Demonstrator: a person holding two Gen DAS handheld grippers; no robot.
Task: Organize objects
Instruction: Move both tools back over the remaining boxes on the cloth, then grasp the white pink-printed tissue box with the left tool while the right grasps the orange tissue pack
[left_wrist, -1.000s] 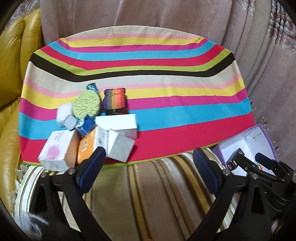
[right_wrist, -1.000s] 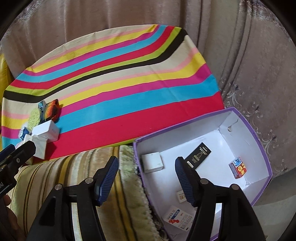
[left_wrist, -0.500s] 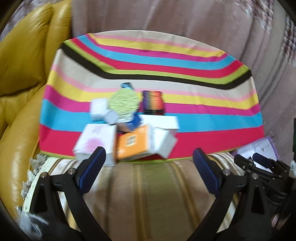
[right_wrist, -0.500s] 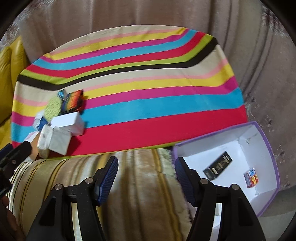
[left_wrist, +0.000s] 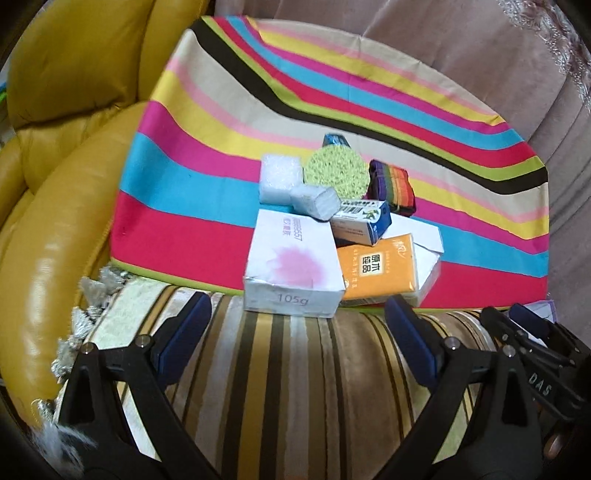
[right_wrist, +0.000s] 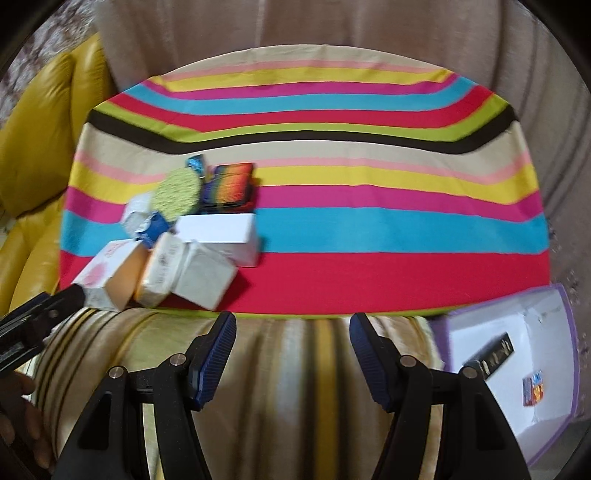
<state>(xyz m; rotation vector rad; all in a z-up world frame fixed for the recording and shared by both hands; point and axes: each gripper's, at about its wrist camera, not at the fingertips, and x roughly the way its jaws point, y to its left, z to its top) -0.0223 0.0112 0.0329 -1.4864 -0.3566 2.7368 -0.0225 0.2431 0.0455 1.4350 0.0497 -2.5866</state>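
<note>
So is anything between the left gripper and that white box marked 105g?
Nothing visible. The left gripper is open and empty, and the white 105g box sits just ahead at the striped cloth's near edge; only bare striped cushion lies between.

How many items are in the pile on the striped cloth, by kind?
Cardboard boxes: 4
White wrapped bundles: 2
Orange tissue pack: 1
Green round sponge: 1
Rainbow pouch: 1
Small blue packet: 1
Total: 10

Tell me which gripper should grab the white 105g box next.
Left. The left gripper is open and faces the 105g box directly; the right gripper, also open, sits farther off to its side.
</note>
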